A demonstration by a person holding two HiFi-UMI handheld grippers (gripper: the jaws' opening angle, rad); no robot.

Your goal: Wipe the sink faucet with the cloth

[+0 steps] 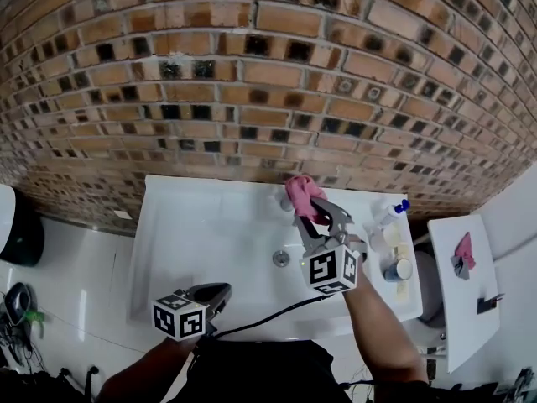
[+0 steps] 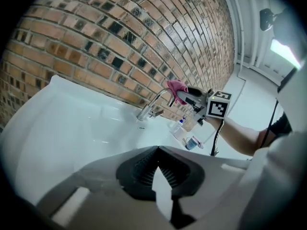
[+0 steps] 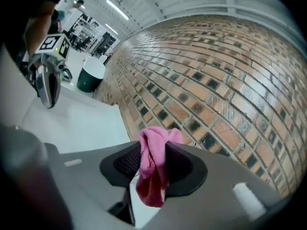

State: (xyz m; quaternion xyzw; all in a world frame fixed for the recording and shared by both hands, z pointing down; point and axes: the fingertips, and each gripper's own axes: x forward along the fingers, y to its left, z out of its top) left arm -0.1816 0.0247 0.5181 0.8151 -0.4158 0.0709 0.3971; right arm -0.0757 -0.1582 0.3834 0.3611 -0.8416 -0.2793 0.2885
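A pink cloth (image 1: 302, 193) is bunched over the top of the faucet at the back of the white sink (image 1: 210, 233). My right gripper (image 1: 309, 212) is shut on it; in the right gripper view the cloth (image 3: 152, 169) hangs pinched between the dark pads, close to the brick wall. The chrome faucet (image 2: 151, 105) shows in the left gripper view, with the cloth (image 2: 176, 87) at its spout end. My left gripper (image 1: 216, 295) hovers at the sink's front edge, jaws shut with nothing between them (image 2: 157, 152).
A spray bottle (image 1: 391, 213) and a small jar (image 1: 398, 269) stand on the sink's right ledge. The drain (image 1: 281, 259) lies mid-basin. A white shelf (image 1: 474, 309) with a pink item stands at the right, a black bin (image 1: 21, 229) at the left.
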